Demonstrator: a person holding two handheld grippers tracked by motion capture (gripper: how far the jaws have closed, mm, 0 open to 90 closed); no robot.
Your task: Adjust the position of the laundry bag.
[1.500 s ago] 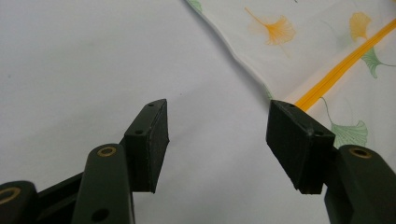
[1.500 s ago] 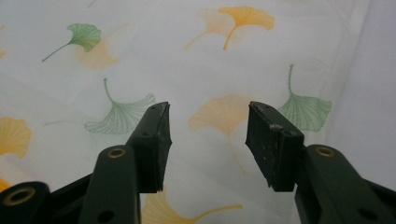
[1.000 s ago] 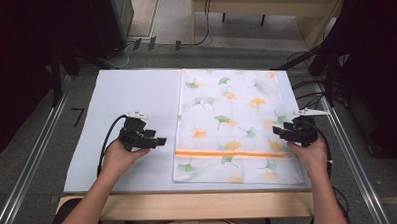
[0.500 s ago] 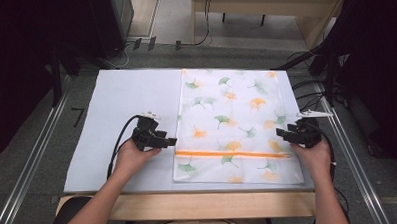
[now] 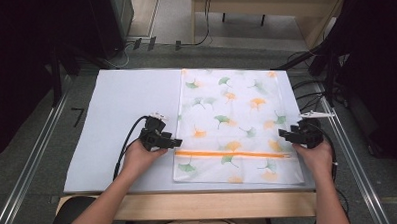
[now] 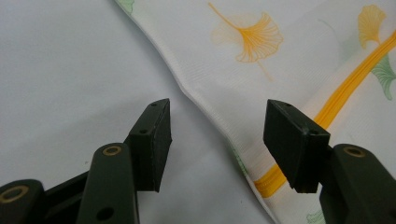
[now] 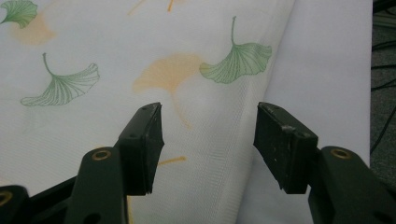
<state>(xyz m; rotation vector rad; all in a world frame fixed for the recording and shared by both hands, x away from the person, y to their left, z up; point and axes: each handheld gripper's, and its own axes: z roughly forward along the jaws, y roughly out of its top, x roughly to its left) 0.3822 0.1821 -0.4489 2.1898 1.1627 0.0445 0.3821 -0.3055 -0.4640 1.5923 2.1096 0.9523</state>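
**Leaf-print mesh bag lying flat, both tools released**

The white mesh zip bag printed with green and orange ginkgo leaves [image 5: 232, 126] is lying flat on the right half of the pale grey desk [image 5: 116, 110], its orange zipper [image 5: 233, 154] running near the front edge. The left tool [image 5: 173, 142] is straddling the bag's left edge, released, pads clear. The right tool [image 5: 282, 134] is hovering over the right edge, having just been opening, gripping nothing.

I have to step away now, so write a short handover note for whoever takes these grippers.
Left gripper: jaws open, straddling the left edge of the mesh laundry bag near its orange zipper; nothing gripped.
Right gripper: open over the bag's right edge; its jaws have just been opening, fabric not pinched.
Bag lies flat on the white mat.
Done: both grippers positioned.
Left: probably grip both edges.
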